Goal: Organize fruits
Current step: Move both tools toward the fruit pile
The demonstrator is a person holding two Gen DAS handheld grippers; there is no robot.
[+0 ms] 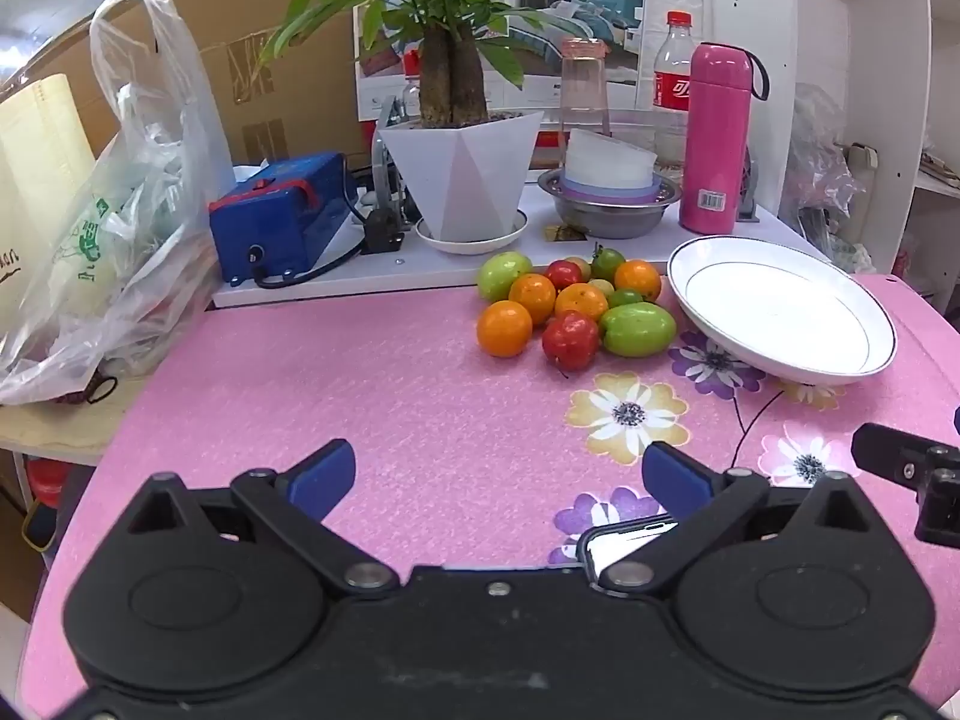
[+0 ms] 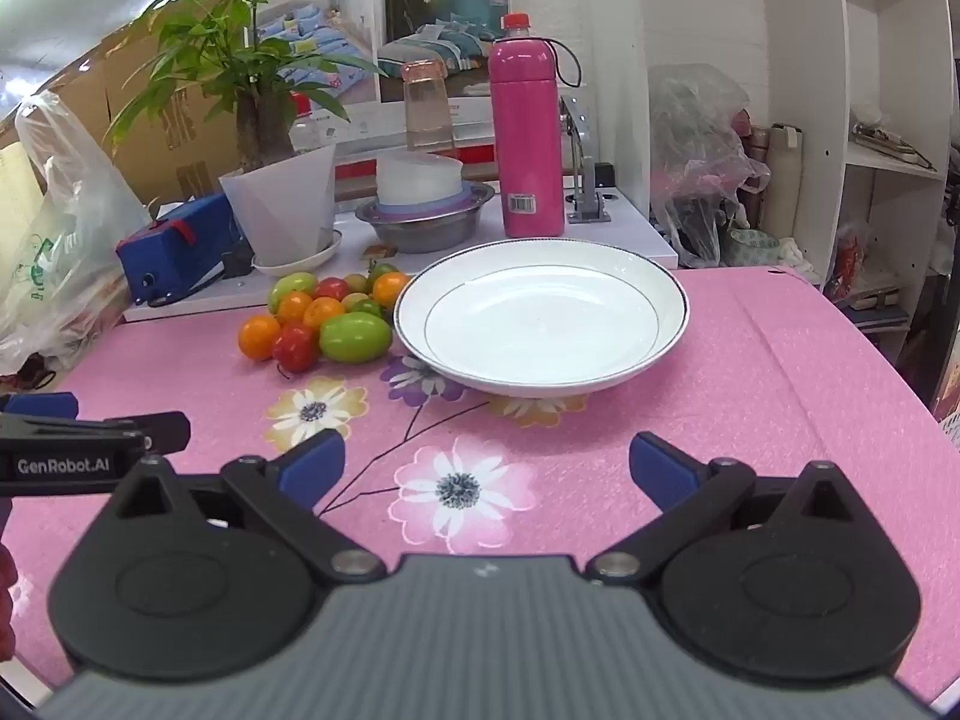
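A: Fruit first. Where's it sitting?

B: Fruit pile (image 1: 570, 306) is upper center of the left wrist view, left of center in the right wrist view. Small round oranges, glossy red ones, smooth green ones, all bunched and touching, lying on the pink mat (image 1: 372, 396). White plate (image 2: 540, 315) just beside the pile, to its right in frame; thin dark rim line, glazed, shallow.

A: Grippers?

B: Left gripper (image 1: 497, 474) bottom center, blue pads spread wide, nothing between them. Right gripper (image 2: 487, 467) same, released, bare mat between the pads. Each one pokes into the other's view at the frame edge.

A: Any text?

B: "GenRobot.AI" in white on the left gripper's black side, lower left of the right wrist view. Cola bottle (image 1: 673, 78) has a red label, characters too small to read. Pink flask (image 2: 527, 138) carries a barcode sticker.

A: Surface, room?

B: Mat is textured foam-like pink with printed flowers. Behind it a white ledge with a steel bowl (image 1: 609, 210) holding stacked plastic bowls, a faceted white plant pot (image 1: 462, 180), a blue box (image 1: 282, 210). Plastic bag (image 1: 114, 228) at left, cardboard upper left, white shelving at right.
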